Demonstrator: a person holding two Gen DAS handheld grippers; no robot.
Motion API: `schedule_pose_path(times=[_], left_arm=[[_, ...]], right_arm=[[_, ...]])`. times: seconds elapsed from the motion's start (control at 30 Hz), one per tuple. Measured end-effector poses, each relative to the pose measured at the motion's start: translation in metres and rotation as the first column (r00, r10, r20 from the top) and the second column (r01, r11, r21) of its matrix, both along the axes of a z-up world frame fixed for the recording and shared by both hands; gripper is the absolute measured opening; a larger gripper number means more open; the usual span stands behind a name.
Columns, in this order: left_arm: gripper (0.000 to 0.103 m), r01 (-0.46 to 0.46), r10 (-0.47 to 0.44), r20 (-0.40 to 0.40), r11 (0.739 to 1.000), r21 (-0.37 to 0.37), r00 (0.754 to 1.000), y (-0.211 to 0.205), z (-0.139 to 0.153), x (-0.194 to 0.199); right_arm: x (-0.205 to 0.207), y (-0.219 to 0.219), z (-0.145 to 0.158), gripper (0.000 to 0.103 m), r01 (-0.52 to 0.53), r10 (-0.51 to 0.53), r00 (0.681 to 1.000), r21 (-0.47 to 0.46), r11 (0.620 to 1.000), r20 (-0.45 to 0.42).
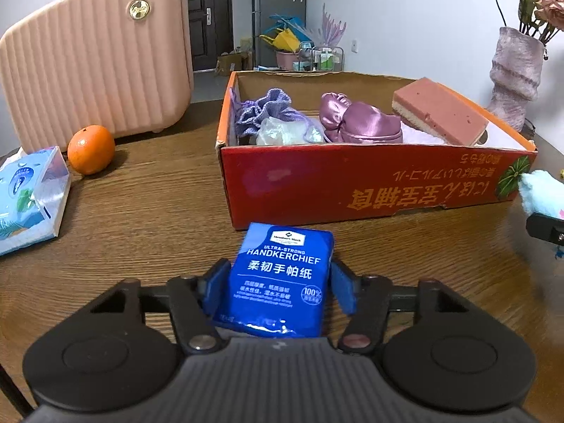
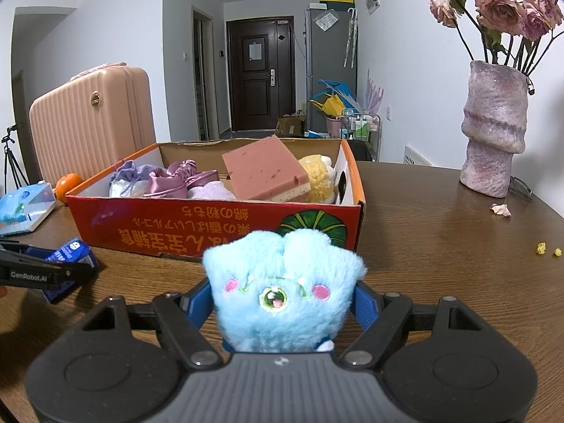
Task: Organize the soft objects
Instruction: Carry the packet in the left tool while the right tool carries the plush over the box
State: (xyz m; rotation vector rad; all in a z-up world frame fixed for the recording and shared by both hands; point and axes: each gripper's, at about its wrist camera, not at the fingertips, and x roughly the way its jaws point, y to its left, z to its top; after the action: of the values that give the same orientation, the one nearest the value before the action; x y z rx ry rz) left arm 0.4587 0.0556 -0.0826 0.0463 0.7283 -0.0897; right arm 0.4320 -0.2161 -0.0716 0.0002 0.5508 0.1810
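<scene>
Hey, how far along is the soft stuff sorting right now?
Done: the red cardboard box already holds a pink sponge, a purple satin pouch, a lilac knitted pouch and a yellow fluffy item.
In hand: the left tool grips a blue handkerchief tissue pack; the right tool grips a light-blue plush toy.
Left: both still go into the box.

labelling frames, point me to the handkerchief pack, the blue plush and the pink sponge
handkerchief pack [image 1: 282,275]: left wrist view, printed front.
blue plush [image 2: 282,282]: right wrist view, its face.
pink sponge [image 2: 264,169]: right wrist view, top face.
</scene>
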Motion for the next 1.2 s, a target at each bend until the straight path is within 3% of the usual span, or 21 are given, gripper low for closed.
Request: schedule_pose_path(times=[0.1,0.3,0.93,1.2], left_arm=[[0.053,-0.001,0.001,0.008,1.000,0.008,1.000,-0.002,0.001,-0.003],[0.053,-0.038,0.038,0.019,0.999,-0.001,0.999,-0.002,0.004,-0.012],[0.053,-0.097,0.109,0.214,0.993,-0.064,0.971,-0.017,0.047,-0.068],[0.053,-0.091,0.115,0.256,0.991,-0.102,0.960,-0.023,0.062,-0.076]], right_arm=[[0.000,0.000,0.000,0.078,-0.001,0.001,1.000,-0.001,1.000,0.002],[-0.002,0.000,0.001,0.078,-0.003,0.003,1.000,-0.002,1.000,0.011],[-0.018,0.002,0.017,0.078,-0.030,0.027,0.994,0.033,0.999,0.109],[-0.023,0.001,0.026,0.078,-0.034,0.025,0.987,0.055,0.998,0.158]])
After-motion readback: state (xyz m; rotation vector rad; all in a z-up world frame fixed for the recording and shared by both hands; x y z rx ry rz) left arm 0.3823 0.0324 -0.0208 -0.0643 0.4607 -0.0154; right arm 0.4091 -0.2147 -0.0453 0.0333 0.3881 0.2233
